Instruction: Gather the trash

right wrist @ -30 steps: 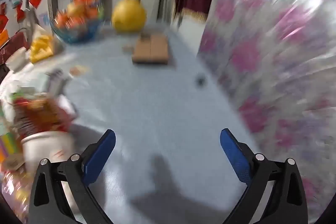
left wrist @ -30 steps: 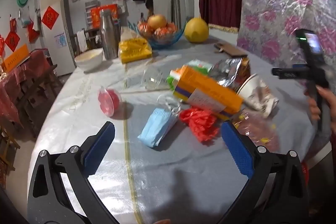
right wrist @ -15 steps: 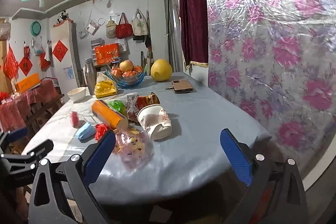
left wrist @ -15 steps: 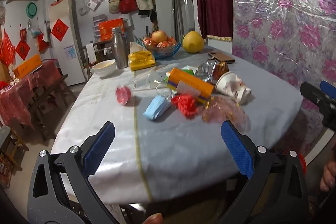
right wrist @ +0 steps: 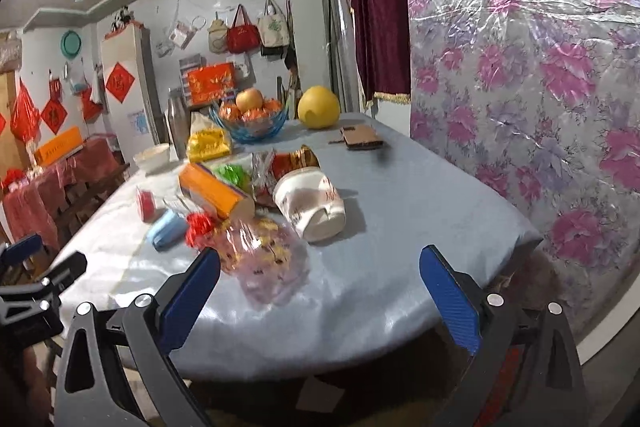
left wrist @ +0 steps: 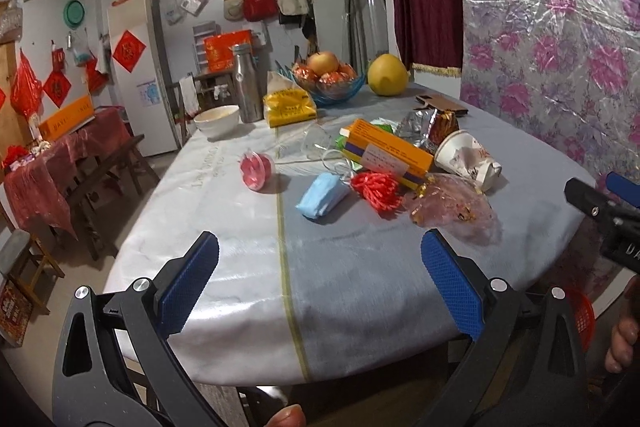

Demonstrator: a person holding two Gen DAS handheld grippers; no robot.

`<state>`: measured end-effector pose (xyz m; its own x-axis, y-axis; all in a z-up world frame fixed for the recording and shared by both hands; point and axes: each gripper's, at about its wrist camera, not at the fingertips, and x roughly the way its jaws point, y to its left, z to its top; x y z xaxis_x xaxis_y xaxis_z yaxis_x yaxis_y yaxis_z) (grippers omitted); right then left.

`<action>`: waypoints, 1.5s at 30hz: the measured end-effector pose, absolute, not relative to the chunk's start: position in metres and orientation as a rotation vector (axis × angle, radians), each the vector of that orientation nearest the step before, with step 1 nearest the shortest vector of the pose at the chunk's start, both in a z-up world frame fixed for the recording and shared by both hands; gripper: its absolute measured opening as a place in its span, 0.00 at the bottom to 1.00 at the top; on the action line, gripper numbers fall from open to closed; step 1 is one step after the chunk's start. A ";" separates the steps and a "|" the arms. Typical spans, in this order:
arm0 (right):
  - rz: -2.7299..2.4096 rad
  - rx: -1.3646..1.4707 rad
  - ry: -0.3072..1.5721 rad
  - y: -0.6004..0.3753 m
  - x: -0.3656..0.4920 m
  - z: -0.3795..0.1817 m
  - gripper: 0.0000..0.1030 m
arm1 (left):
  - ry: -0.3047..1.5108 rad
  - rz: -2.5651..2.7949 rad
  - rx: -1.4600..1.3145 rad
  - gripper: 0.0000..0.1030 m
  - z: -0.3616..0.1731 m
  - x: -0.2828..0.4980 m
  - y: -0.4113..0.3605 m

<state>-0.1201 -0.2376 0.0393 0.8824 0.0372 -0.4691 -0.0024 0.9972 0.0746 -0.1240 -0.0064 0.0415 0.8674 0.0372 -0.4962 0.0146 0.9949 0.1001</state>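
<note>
While we hold both tools back from the near edge of the table, our left gripper (left wrist: 318, 291) has its blue-padded fingers spread wide with nothing between them, and our right gripper (right wrist: 320, 295) is spread just as wide and equally bare. Beyond them lies the round table with a pale grey-blue cloth (left wrist: 360, 267), and the trash sits in a loose heap near its middle. Nearest us is a crumpled clear pinkish plastic bag with gold specks (left wrist: 452, 207); touching it are a bunch of red plastic string (left wrist: 378, 190) and, to the left, a folded light blue face mask (left wrist: 322, 195). Behind these lies a long orange cardboard box (left wrist: 388, 153), with a tipped white paper cup (left wrist: 466, 159) on its right and a shiny foil snack wrapper (left wrist: 428, 125) behind that. A small red plastic cup (left wrist: 256, 171) lies apart on the left. Farther back stand a blue glass fruit bowl (left wrist: 332, 87), a yellow pomelo (left wrist: 387, 69) and a steel bottle (left wrist: 247, 83).
</note>
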 end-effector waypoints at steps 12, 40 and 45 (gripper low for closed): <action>0.036 0.074 0.482 -0.241 -0.126 0.043 0.95 | 0.527 -0.018 0.093 0.94 0.041 -0.127 -0.009; 0.056 0.075 0.479 -0.237 -0.130 0.044 0.95 | 0.543 -0.026 0.099 0.94 0.039 -0.127 -0.014; 0.057 0.075 0.480 -0.236 -0.131 0.044 0.95 | 0.547 -0.027 0.101 0.94 0.037 -0.126 -0.015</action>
<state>-0.1306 -0.2359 0.0437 0.8855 0.0723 -0.4590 -0.0369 0.9956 0.0856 -0.1265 -0.0147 0.0366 0.8538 0.0010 -0.5206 0.0530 0.9946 0.0888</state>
